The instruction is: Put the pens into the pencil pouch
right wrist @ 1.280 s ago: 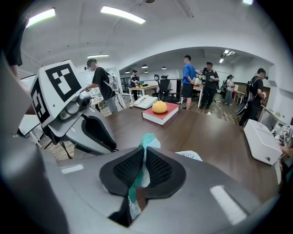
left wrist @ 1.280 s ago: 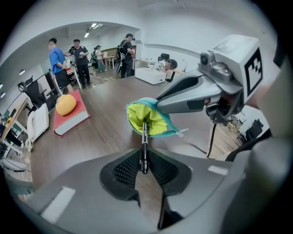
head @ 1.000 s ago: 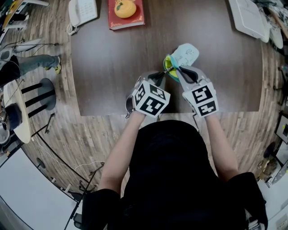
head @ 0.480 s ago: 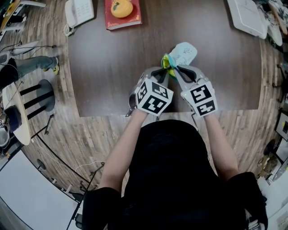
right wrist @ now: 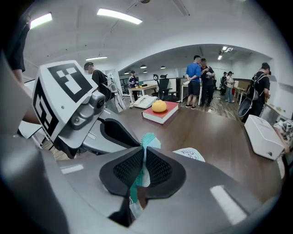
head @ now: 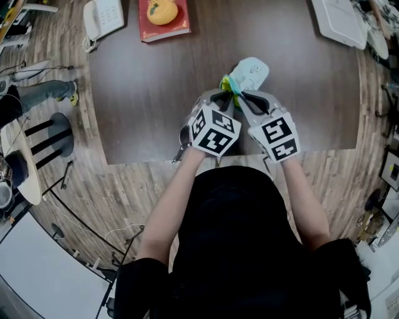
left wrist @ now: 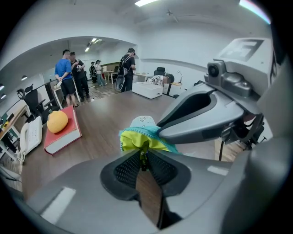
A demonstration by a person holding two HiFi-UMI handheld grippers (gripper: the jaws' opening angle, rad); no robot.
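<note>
A pale blue pencil pouch with a yellow-green lining lies on the dark table, just beyond both grippers. My left gripper has just been closing and is shut on the small zipper pull at the pouch's yellow-lined mouth. My right gripper is shut on the teal edge of the same mouth, right beside the left one. The pouch's pale printed body stretches away behind the jaws. No pen shows in any view.
A red book with an orange fruit on it and a white telephone lie at the table's far left. A white box sits far right. Several people stand beyond the table.
The left gripper has moved right, up to the pouch's mouth beside the right gripper, and its jaws have narrowed. The right gripper has kept its hold on the pouch.
</note>
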